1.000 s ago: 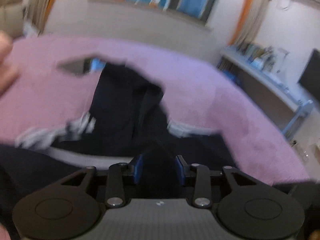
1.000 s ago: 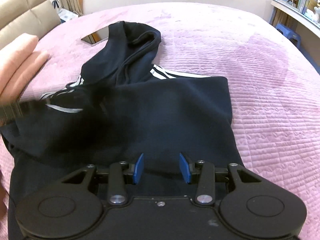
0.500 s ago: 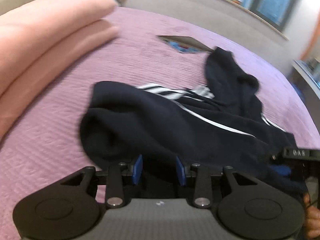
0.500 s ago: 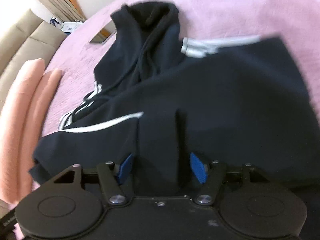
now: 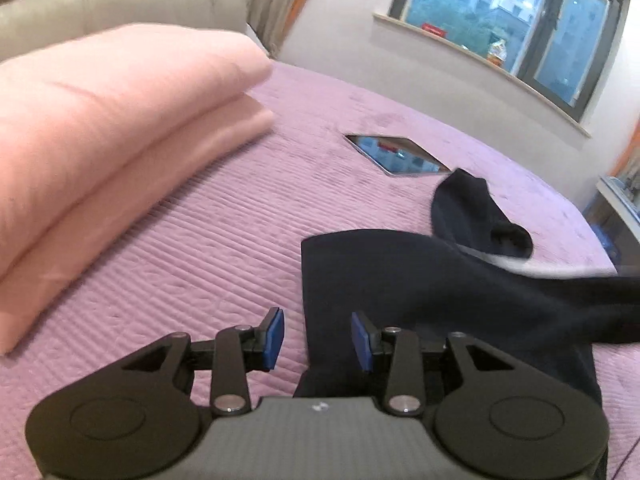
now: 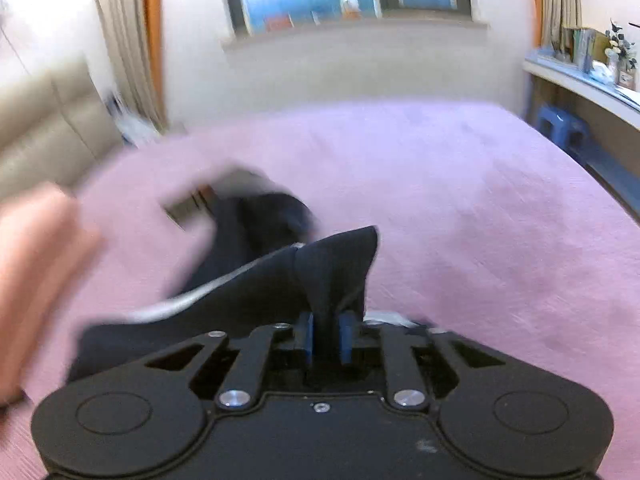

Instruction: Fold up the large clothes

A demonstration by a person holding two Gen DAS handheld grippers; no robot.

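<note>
1. Black hoodie [image 5: 420, 280] is lying on the purple bed [image 5: 200, 240], filling the lower right of the left wrist view, with its hood [image 5: 476, 216] poking toward the upper right, near the tablet [image 5: 396, 156].
2. Progress-wise, I'd say it's early to middle: one flap looks turned over, but the hood is sticking out unfolded and the whole thing is far from a tidy packet.
3. Right claw [image 6: 327, 338] has just been closing and is pinching a bunched black fold, which is standing up in a peak at the frame's centre.
4. Left claw [image 5: 317, 338] is gaping partway, gripping nothing, with the hoodie's edge sitting loose between the pads.
5. Long axis is running from lower centre up toward the hood.
</note>
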